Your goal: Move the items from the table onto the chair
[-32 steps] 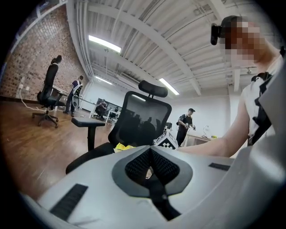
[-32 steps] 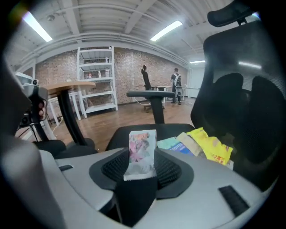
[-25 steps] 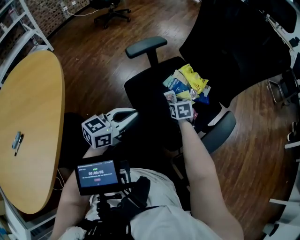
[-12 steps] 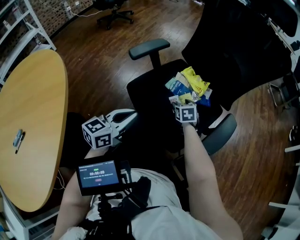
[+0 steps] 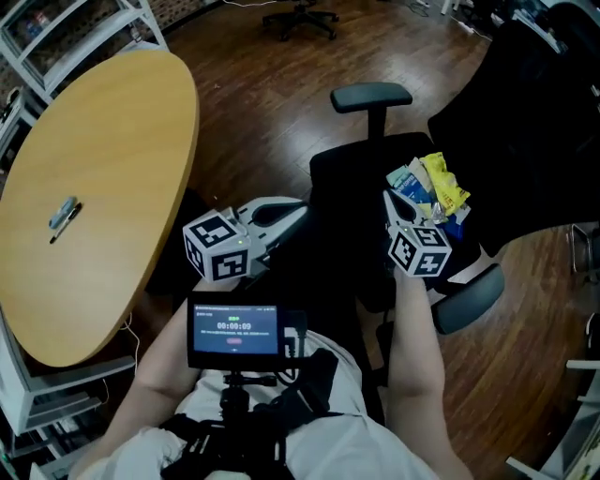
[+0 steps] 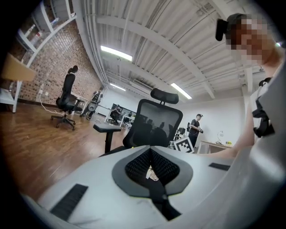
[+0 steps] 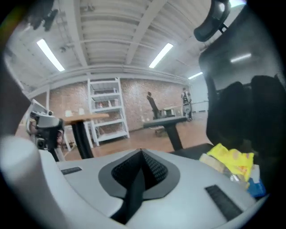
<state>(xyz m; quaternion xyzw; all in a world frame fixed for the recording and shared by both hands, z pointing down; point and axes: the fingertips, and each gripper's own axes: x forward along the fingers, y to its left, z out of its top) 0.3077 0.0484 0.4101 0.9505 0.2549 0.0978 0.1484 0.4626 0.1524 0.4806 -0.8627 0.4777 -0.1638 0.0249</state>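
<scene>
Several snack packets (image 5: 429,190), the yellow one (image 7: 232,164) on top, lie piled on the black office chair's seat (image 5: 349,202). My right gripper (image 5: 387,198) hovers just left of the pile and touches none of it; its jaws have just closed and stand shut (image 7: 142,153) with nothing between them. The left gripper (image 5: 301,208) hangs over the seat's left edge, pointing at the chair, its jaws meeting at the tips (image 6: 150,150) and holding nothing. One small dark item (image 5: 63,215) lies on the oval wooden table (image 5: 112,141) at the left.
The chair's armrest (image 5: 372,96) stands behind the seat and its tall backrest (image 5: 525,122) rises at the right. White shelving (image 5: 56,28) stands behind the table. Another office chair (image 5: 300,17) is further off on the wooden floor.
The right gripper has lifted away from the snack pile and its jaws have shut empty. The left gripper has risen a little. The head view has swung towards the table.
</scene>
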